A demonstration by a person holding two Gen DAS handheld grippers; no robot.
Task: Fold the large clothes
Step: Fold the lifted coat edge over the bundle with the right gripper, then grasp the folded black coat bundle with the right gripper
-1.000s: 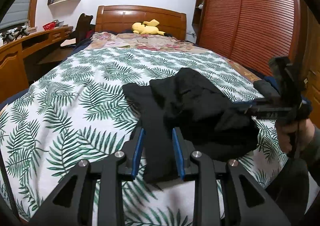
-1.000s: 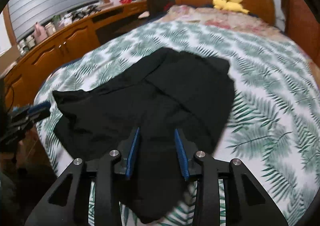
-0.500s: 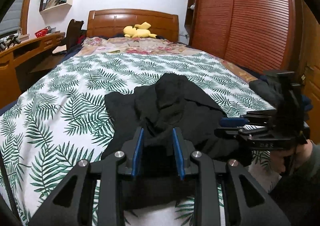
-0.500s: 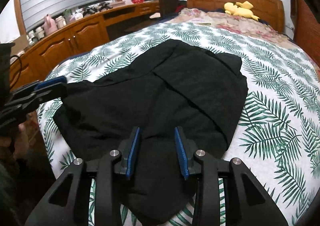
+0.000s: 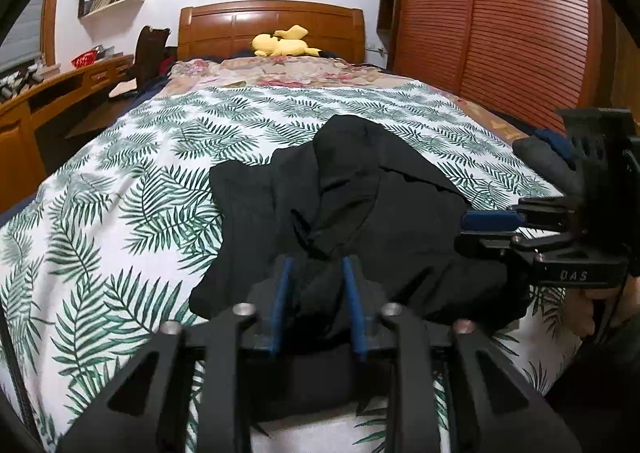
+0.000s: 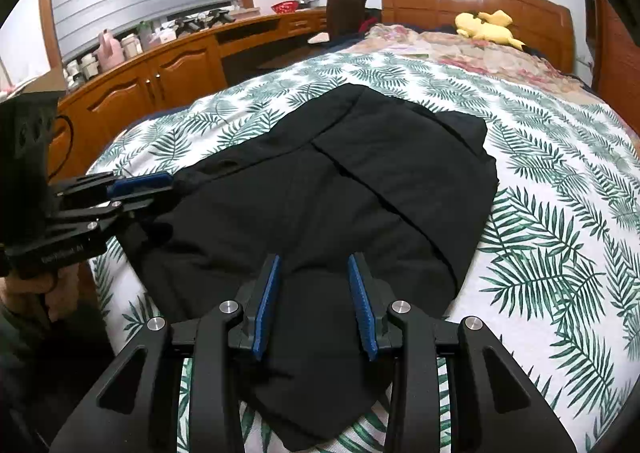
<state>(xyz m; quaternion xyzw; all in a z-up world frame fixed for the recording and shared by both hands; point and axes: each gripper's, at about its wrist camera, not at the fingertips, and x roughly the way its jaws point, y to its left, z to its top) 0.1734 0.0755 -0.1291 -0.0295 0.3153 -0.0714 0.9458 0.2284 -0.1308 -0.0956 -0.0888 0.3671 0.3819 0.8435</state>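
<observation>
A: Nearest first: where are the grippers?

B: The left gripper (image 5: pixel 316 273) sits at 6 o'clock of its own view, blue pads apart, with black cloth bunched between them. I cannot tell whether it pinches the cloth.

A: And the right?

B: The right gripper (image 6: pixel 314 277) also sits at 6 o'clock, fingers spread wide, hanging over the near hem, clamping nothing. In the left view it shows side-on at 3 o'clock, at the cloth's edge.

A: The garment?

B: The garment (image 6: pixel 340 189), black, lies crumpled on the quilt (image 6: pixel 560 213) near the foot, spreading toward 12 o'clock, one flap folded over another.

A: Beyond that?

B: A floral blanket (image 5: pixel 288 71), then a yellow toy (image 5: pixel 282 45) against the headboard (image 5: pixel 272 23) at 12. A desk (image 6: pixel 172 61) runs at 10 o'clock, a wardrobe (image 5: pixel 500 21) at 2.
</observation>
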